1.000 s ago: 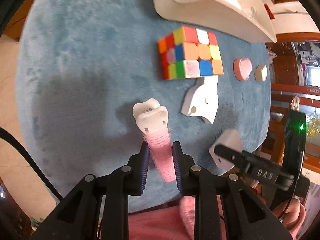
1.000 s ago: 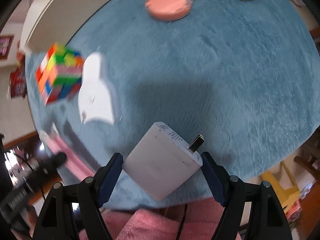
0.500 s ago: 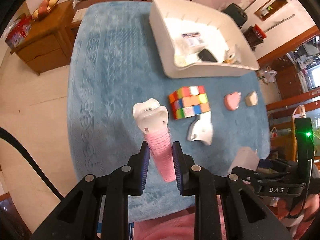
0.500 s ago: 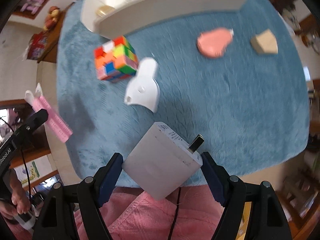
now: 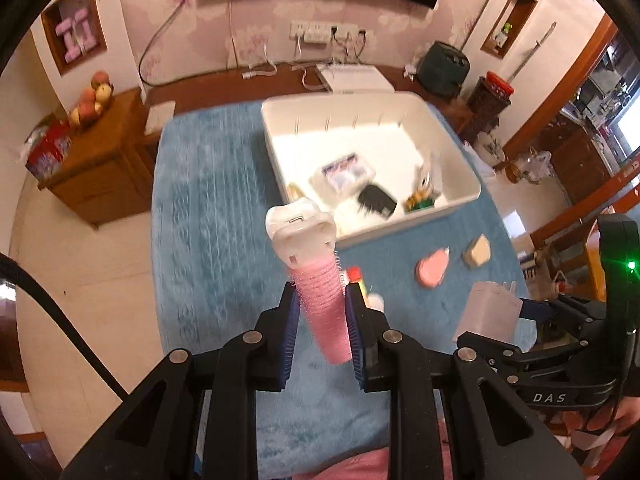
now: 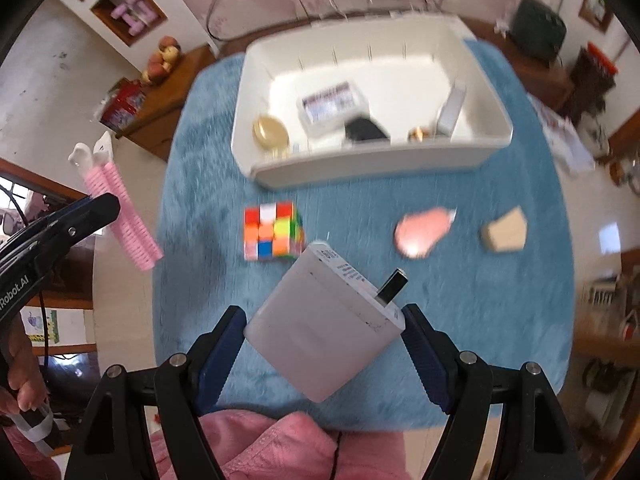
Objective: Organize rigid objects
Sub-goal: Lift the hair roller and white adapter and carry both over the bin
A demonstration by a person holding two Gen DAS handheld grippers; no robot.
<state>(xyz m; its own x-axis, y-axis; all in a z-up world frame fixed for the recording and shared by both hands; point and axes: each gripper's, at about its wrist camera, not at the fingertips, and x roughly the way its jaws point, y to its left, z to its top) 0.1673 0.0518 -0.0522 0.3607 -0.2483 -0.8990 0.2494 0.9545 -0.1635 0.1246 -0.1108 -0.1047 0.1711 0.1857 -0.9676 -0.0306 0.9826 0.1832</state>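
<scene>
Left gripper: jaws nearly closed on the pink shaft of a curler, its white cap projecting forward, raised over the mat's near edge. Judged light, slightly springy, bristles aiding grip. Cube, pink piece and tan piece lie mid-mat before the bin. Right gripper: jaws spread wide, clamping a charger by its flat sides, aloft. Judged rigid, smooth, fairly dense; liable to slip.
</scene>
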